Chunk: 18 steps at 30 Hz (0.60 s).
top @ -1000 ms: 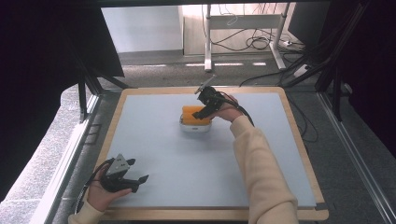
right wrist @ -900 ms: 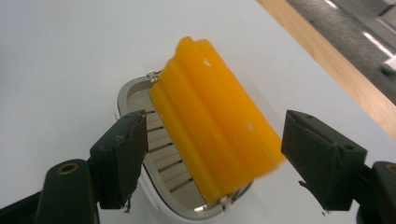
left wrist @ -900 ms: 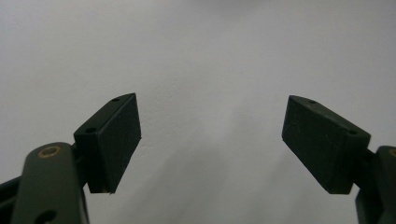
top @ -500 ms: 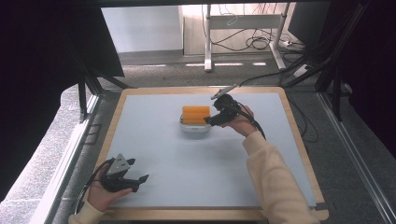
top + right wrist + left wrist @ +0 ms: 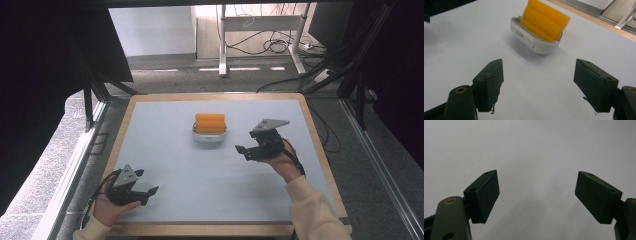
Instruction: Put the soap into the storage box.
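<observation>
Right gripper [image 5: 248, 150] has drawn back right of the orange block [image 5: 210, 123] in its white holder [image 5: 209, 136], jaws released; left gripper [image 5: 148, 192] idles released, well nearer the person. Any re-approach should straddle the block squarely.

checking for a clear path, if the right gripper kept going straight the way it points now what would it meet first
Probably the white holder with the orange block in it: it lies ahead of the open right gripper, slightly left of centre, with bare tabletop between. Depth is hard to judge.

Your orange ribbed block [image 5: 210, 122] sits in a white tray [image 5: 209, 136] at the table's [image 5: 165, 165] middle-far area.
</observation>
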Tool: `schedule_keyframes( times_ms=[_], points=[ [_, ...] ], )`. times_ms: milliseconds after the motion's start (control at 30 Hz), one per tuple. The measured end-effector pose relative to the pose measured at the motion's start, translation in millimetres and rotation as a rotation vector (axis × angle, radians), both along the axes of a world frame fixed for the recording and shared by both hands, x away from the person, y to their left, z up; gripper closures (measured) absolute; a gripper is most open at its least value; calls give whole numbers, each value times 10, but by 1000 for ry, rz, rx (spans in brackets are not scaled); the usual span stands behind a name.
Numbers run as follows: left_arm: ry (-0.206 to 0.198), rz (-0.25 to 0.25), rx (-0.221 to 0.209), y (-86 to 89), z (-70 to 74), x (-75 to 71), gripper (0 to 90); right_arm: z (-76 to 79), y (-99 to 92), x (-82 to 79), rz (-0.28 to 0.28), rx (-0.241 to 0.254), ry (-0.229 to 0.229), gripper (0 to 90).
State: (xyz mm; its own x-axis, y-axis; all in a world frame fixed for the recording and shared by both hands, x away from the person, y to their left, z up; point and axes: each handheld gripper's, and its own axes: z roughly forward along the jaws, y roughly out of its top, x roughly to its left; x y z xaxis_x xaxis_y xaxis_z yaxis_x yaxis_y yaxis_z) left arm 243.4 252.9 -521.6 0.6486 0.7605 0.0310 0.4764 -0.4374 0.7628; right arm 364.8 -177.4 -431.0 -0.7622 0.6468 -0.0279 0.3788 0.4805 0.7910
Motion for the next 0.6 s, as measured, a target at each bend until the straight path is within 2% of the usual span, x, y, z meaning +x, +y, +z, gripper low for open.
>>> schedule_keyframes(
  times_ms=[167, 267, 300, 367, 467, 600],
  points=[
    [3, 4, -2, 1, -3, -1, 197, -156, -218, -223, -44, 2, 0, 229],
    [2, 4, 0, 2, -1, 2, 197, -305, -320, -270, -74, 27, 32, 225],
    [0, 5, -2, 1, -1, 3, 197, -341, -335, -268, -77, 7, 43, 210],
    [-2, 5, -4, -1, 6, 5, 197, -375, -363, -275, -114, -16, 17, 207],
    [-4, 9, -13, 0, 28, 27, 197, -387, -389, -303, -143, 23, -7, 205],
    [-7, 9, -14, -6, 51, 64, 196, -421, -388, -341, -150, 14, -28, 190]
  ],
)
